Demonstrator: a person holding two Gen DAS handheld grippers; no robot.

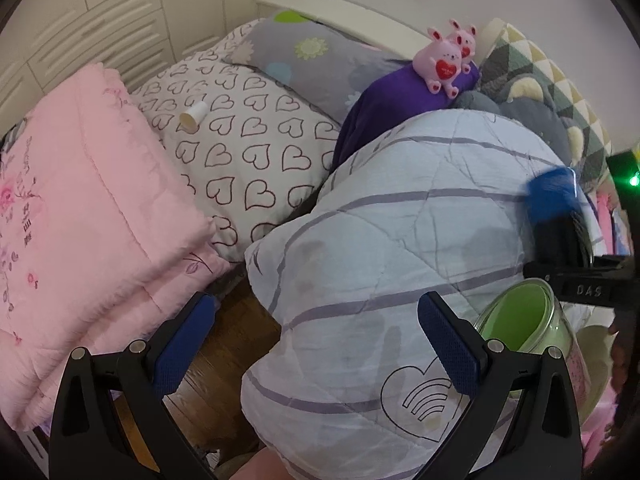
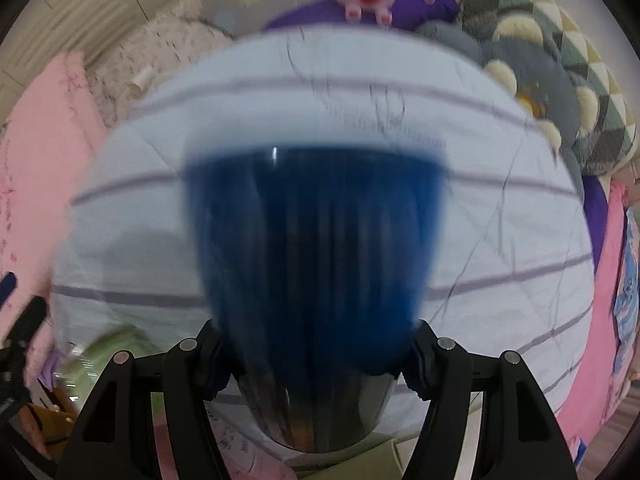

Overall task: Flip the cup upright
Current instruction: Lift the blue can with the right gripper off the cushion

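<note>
A bed (image 1: 248, 320) piled with bedding fills both views. Largest is a pale blue quilt (image 1: 392, 240) with thin grey-purple stripes and an outline heart drawn near its lower edge; it bulges in the middle of the scene. To its left lies a folded pink quilt (image 1: 88, 216) with floral print, and between them, further back, a white pillow (image 1: 244, 140) covered in outlined hearts. Behind that is a grey pillow (image 1: 316, 52) with flower shapes, then a purple cushion (image 1: 400, 88), and to the right a grey and green patterned blanket (image 1: 548, 84).

In the right wrist view, the cup (image 2: 316, 264), a dark blue translucent tumbler with vertical ribs, takes up the centre, blurred. The right tool (image 2: 316, 360) is closed on it, one finger pressed to each side, with the cup pointing away from the camera over the blue quilt. In the left wrist view the same cup (image 1: 554, 196) shows at the far right edge.

The left tool (image 1: 320, 344) is spread wide and holds nothing; it hangs above the gap between the pink and blue quilts. Just beside its right finger sits a clear jar (image 1: 528, 320) with a green inside.

Two pink toy rabbits (image 1: 446, 58) holding red hearts sit on the purple cushion. A small cream tube (image 1: 194, 116) lies on the heart pillow.
</note>
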